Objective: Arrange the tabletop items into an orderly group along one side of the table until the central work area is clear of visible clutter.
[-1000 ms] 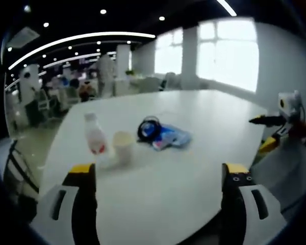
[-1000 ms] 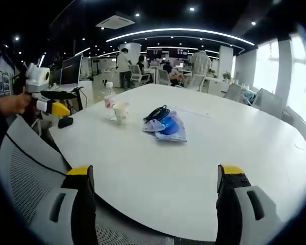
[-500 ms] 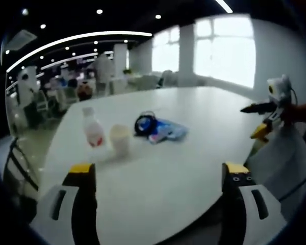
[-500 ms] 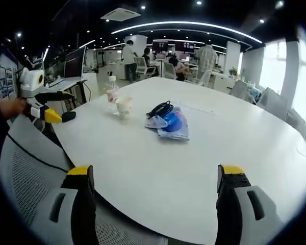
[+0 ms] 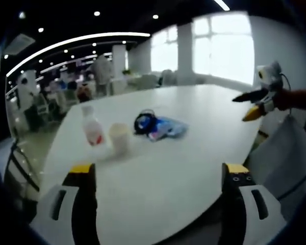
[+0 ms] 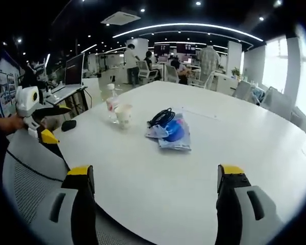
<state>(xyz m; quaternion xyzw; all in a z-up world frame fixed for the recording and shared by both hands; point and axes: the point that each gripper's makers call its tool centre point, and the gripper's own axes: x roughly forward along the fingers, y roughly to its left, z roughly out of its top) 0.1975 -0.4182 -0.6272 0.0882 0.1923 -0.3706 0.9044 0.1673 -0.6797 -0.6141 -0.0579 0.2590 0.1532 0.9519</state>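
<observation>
White table in open-plan office: bottle touching paper cup; black cable on blue packet nearby, mid-table. Left gripper, right gripper: fingers spread, holding nothing, short of the items.

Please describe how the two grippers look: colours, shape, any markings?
Each gripper, left gripper and right gripper, has two wide grey jaws with black inner faces and yellow tips, plus a dark slot in each grey shell. Seen from across the table, the right gripper shows black jaws and a yellow part.
</observation>
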